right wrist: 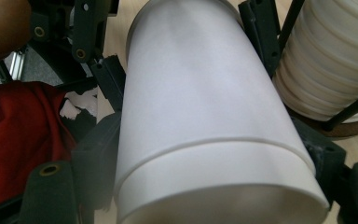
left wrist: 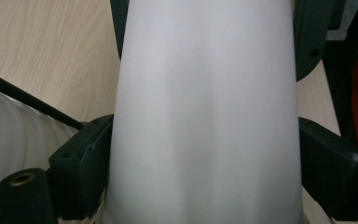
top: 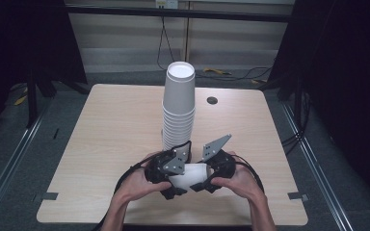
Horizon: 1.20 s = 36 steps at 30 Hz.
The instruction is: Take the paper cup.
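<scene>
While sideways, cup (top: pixel 191 174) between both grippers.

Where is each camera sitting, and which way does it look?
High view: above the person's side, looking forward and down at the table, the tall cup stack, both forearms, left gripper and right gripper.
Left gripper view: on the left gripper, looking along its black jaws at the white cup.
Right gripper view: on the right gripper, looking along its jaws at that cup, a hand at top left.
Shared: both gripper views show the cup and the stack.
</scene>
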Tool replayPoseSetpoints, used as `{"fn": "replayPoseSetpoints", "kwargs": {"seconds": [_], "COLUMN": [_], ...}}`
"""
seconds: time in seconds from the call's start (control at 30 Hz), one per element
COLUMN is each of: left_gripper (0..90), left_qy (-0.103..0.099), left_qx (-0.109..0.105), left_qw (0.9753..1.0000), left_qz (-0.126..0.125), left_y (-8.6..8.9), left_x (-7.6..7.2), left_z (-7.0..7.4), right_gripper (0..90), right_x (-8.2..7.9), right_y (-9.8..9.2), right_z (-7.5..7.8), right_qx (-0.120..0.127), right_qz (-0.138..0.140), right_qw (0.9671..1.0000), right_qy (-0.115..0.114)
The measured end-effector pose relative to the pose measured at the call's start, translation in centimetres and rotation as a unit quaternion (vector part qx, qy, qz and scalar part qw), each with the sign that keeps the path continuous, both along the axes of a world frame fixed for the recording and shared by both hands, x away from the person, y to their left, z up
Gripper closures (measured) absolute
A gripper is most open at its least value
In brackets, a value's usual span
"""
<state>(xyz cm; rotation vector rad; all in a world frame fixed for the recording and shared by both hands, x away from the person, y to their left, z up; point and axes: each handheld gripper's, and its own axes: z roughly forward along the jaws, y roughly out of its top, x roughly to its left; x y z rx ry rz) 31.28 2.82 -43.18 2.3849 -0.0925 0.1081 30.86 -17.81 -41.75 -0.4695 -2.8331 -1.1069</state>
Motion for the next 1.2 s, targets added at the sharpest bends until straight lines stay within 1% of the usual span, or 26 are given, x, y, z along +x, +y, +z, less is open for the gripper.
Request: {"fn": "replayPoseSetpoints", "kwargs": {"seconds": [0.03,0.1,0.2,0.23,0.27,0.3,0.33,0.37,0.4,0.43,0.47,0.53,0.57,0.6,0.73,0.77,0.8,0.83,0.9,0.93,0.97,1.0,1.03,1.07,1.13,1.2], "left_gripper": [12.9,12.8,12.9,12.9,13.0,13.0,13.0,14.9,15.4,15.4,15.6,15.5,15.7,15.4,15.6,15.6,15.6,15.6,15.6,15.6,15.6,15.6,15.6,15.6,15.6,15.7], "left_qy": [-0.002,0.001,-0.004,-0.001,-0.008,-0.011,-0.009,-0.007,-0.007,-0.006,-0.017,-0.016,-0.017,-0.018,-0.013,-0.011,-0.009,-0.007,0.000,0.000,0.004,0.002,0.003,-0.001,0.000,0.004], "left_qx": [-0.007,-0.016,-0.025,-0.024,-0.030,-0.040,-0.055,-0.068,-0.078,-0.083,-0.083,-0.085,-0.089,-0.093,-0.112,-0.119,-0.126,-0.132,-0.151,-0.155,-0.163,-0.166,-0.171,-0.172,-0.174,-0.185], "left_qw": [1.0000,0.9999,0.9997,0.9997,0.9995,0.9991,0.9984,0.9976,0.9969,0.9965,0.9964,0.9962,0.9956,0.9953,0.9927,0.9918,0.9910,0.9900,0.9867,0.9859,0.9843,0.9837,0.9823,0.9819,0.9811,0.9783], "left_qz": [-0.003,-0.004,-0.005,-0.006,-0.005,0.002,-0.002,-0.001,-0.001,0.001,0.009,0.011,0.021,0.021,0.044,0.045,0.045,0.049,0.061,0.063,0.069,0.069,0.076,0.080,0.083,0.092], "left_y": [0.1,0.2,0.4,0.5,0.5,0.6,0.8,1.0,1.2,1.4,1.6,1.8,2.0,2.1,2.8,3.0,3.2,3.4,3.8,4.0,4.2,4.4,4.5,4.7,5.0,5.4], "left_x": [0.1,0.2,0.1,0.1,0.2,0.1,0.1,0.0,0.1,0.0,-0.1,0.0,0.0,0.1,0.1,0.2,0.3,0.3,0.3,0.4,0.3,0.3,0.2,0.2,0.2,0.1], "left_z": [0.0,-0.1,0.0,0.1,0.2,0.2,0.4,0.7,0.9,1.0,1.2,1.3,1.3,1.4,1.5,1.5,1.5,1.6,1.6,1.7,1.7,1.7,1.7,1.6,1.5,1.4], "right_gripper": [22.9,23.0,23.0,23.0,23.1,23.1,23.1,23.1,23.1,23.1,23.1,23.0,23.0,23.0,22.8,22.7,22.6,22.6,22.5,22.5,22.5,22.5,22.4,22.4,22.4,22.4], "right_x": [0.0,0.0,0.0,0.0,-0.1,-0.1,-0.1,-0.2,-0.2,-0.2,-0.2,-0.2,-0.1,-0.1,0.0,0.0,0.0,-0.1,-0.2,-0.1,-0.1,-0.1,-0.2,-0.2,-0.3,-0.4], "right_y": [0.0,-0.1,-0.1,-0.1,-0.2,-0.2,-0.1,0.0,0.0,0.0,-0.1,-0.4,-0.5,-0.6,-1.2,-1.3,-1.5,-1.7,-2.1,-2.3,-2.5,-2.7,-2.8,-3.0,-3.2,-3.3], "right_z": [0.0,0.1,0.2,0.2,0.4,0.4,0.4,0.5,0.5,0.5,0.5,0.5,0.4,0.4,0.1,0.0,-0.1,-0.1,-0.1,-0.2,-0.2,-0.3,-0.3,-0.3,-0.3,-0.2], "right_qx": [0.000,0.002,0.001,0.002,0.003,0.003,0.005,0.000,0.002,0.002,0.003,0.000,0.005,0.004,0.011,0.011,0.018,0.022,0.023,0.022,0.026,0.028,0.028,0.035,0.046,0.052], "right_qz": [0.000,-0.002,-0.001,-0.002,-0.004,-0.004,-0.006,-0.007,-0.008,-0.008,-0.007,-0.016,-0.014,-0.021,-0.030,-0.036,-0.039,-0.041,-0.052,-0.057,-0.062,-0.065,-0.069,-0.071,-0.073,-0.077], "right_qw": [1.0000,1.0000,1.0000,1.0000,1.0000,1.0000,0.9999,0.9999,0.9998,0.9998,0.9999,0.9998,0.9998,0.9996,0.9994,0.9992,0.9990,0.9989,0.9984,0.9980,0.9977,0.9975,0.9971,0.9968,0.9962,0.9956], "right_qy": [0.001,0.001,-0.002,-0.003,-0.007,-0.007,-0.013,-0.015,-0.016,-0.016,-0.014,-0.016,-0.016,-0.016,-0.011,-0.014,-0.009,-0.008,-0.010,-0.012,-0.012,-0.011,-0.012,-0.013,-0.014,-0.014]}}
